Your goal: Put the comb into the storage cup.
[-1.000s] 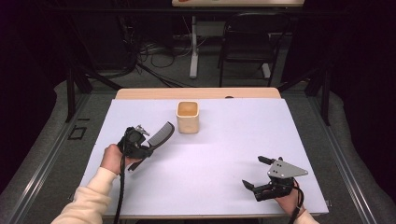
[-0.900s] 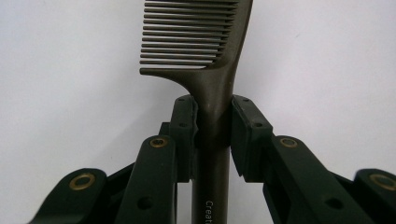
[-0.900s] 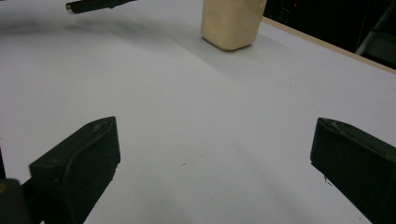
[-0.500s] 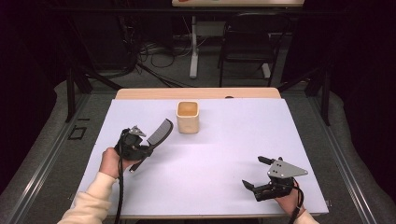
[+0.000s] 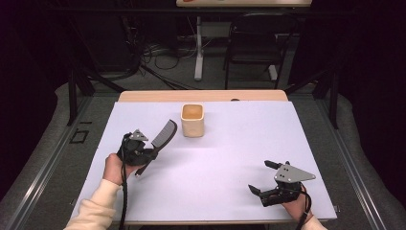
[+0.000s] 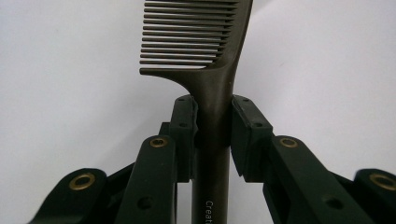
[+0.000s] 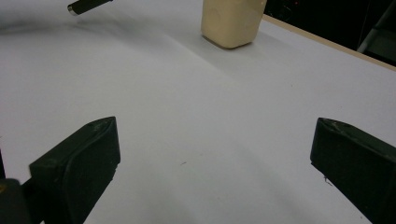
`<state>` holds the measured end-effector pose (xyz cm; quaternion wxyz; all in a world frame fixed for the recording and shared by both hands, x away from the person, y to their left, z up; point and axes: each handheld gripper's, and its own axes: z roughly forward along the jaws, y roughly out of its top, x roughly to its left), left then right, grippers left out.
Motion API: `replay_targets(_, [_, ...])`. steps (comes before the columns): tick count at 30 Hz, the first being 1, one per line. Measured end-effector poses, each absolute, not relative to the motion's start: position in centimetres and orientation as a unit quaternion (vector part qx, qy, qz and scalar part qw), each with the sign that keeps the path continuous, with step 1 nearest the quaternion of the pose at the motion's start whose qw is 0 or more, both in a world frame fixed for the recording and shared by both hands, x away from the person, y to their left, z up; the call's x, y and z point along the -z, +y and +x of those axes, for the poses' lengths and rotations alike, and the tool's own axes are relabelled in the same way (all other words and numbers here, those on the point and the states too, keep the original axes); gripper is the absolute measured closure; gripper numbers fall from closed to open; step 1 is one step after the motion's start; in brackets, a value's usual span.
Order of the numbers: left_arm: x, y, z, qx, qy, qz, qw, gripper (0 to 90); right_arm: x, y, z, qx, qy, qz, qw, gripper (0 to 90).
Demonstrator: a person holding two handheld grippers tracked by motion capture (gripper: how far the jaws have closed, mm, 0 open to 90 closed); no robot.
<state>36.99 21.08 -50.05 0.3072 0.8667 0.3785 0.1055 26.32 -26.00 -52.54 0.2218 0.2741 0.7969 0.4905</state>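
Two risks ahead, by the look of it: comb clamped at the neck only, so a twist or slide between smooth pads likely on a bump against the cup rim; cup light and tall, hence easy to tip with a sideways knock from the teeth. Left gripper closed tight on the comb's handle, toothed end raised off the desk and aimed toward the cup, just beside it but apart. Right gripper wide open, holding nothing, low over the near right of the desk. Comb dark, hard plastic, fine straight teeth, slim rounded handle with pale lettering. Cup beige, matte, squarish with rounded corners, upright, open-topped. Desk cover white, smooth, faintly creased.
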Motion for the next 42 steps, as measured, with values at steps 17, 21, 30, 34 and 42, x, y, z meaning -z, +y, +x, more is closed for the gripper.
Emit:
replay_targets(17, [49.3,21.1,37.0,-0.129,0.379,0.853,0.335,72.2,52.6,-25.9,26.3,-0.490,0.797,0.276,0.220,1.1])
replay_targets(21, [49.1,21.2,37.1,-0.132,0.380,0.850,0.340,72.2,52.6,-25.9,26.3,-0.490,0.797,0.276,0.220,1.1])
replay_targets(30, [48.8,21.3,36.9,-0.140,0.380,0.843,0.354,72.2,52.6,-25.8,26.3,-0.488,0.798,0.275,0.222,1.1])
replay_targets(34, [48.8,21.4,37.0,-0.144,0.379,0.840,0.361,72.2,52.5,-25.9,26.3,-0.489,0.797,0.275,0.223,1.1])
replay_targets(42, [48.5,21.2,37.0,-0.153,0.381,0.835,0.368,72.2,52.5,-25.8,26.3,-0.486,0.799,0.274,0.223,1.1])
